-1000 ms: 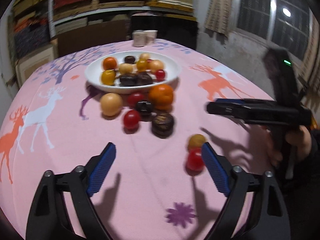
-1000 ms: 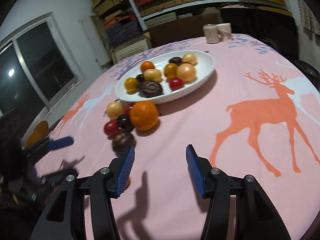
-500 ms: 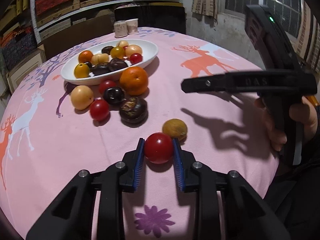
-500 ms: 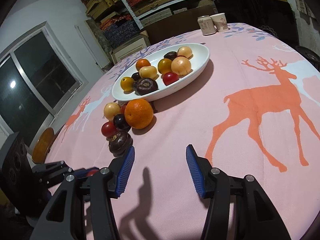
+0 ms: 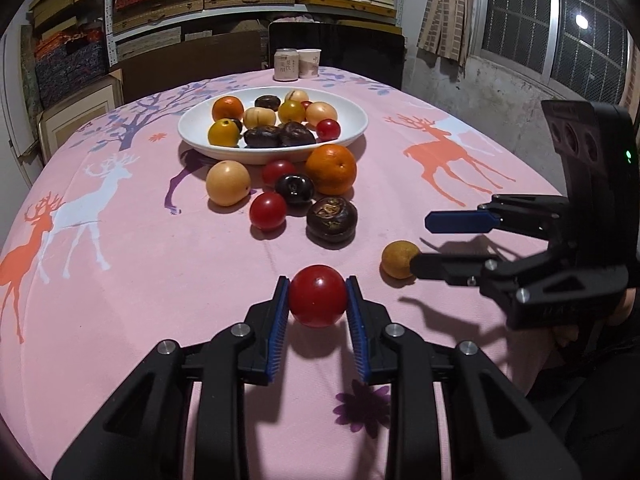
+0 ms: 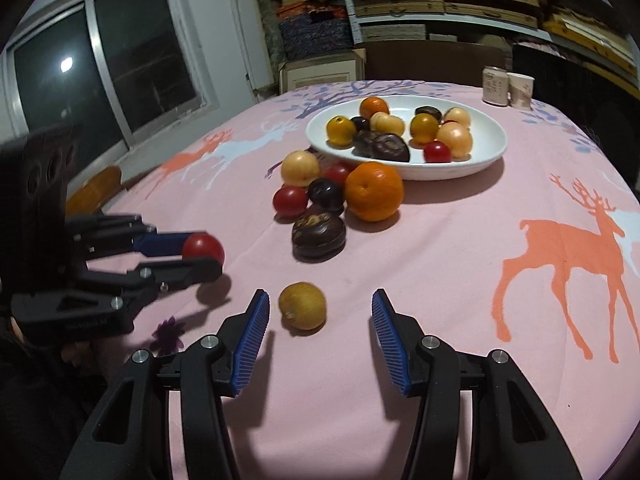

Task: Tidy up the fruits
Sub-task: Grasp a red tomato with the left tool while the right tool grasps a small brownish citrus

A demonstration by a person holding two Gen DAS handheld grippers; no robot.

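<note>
My left gripper point(image 5: 318, 300) is shut on a red tomato point(image 5: 318, 295), held just above the pink tablecloth; it also shows in the right wrist view point(image 6: 203, 247). My right gripper point(image 6: 316, 312) is open, its jaws on either side of a small yellow-brown fruit point(image 6: 302, 305) lying on the cloth, nearer the left pad. That fruit point(image 5: 398, 259) sits right of the tomato. A white bowl point(image 5: 352, 136) holds several fruits. Loose fruits lie before it: an orange point(image 5: 331, 169), a dark brown fruit point(image 5: 331, 219), a red tomato point(image 5: 268, 211), a dark plum point(image 5: 294, 188) and a pale yellow fruit point(image 5: 228, 183).
A can point(image 5: 285, 64) and a paper cup point(image 5: 309, 63) stand at the table's far edge. A dark chair point(image 5: 340, 52) and shelves of boxes are behind the table. The pink cloth point(image 5: 120, 260) has deer prints. Windows lie to the sides.
My left gripper closed on the red tomato and lifted it slightly. My right gripper swung left and down, bringing its open jaws around the yellow-brown fruit.
</note>
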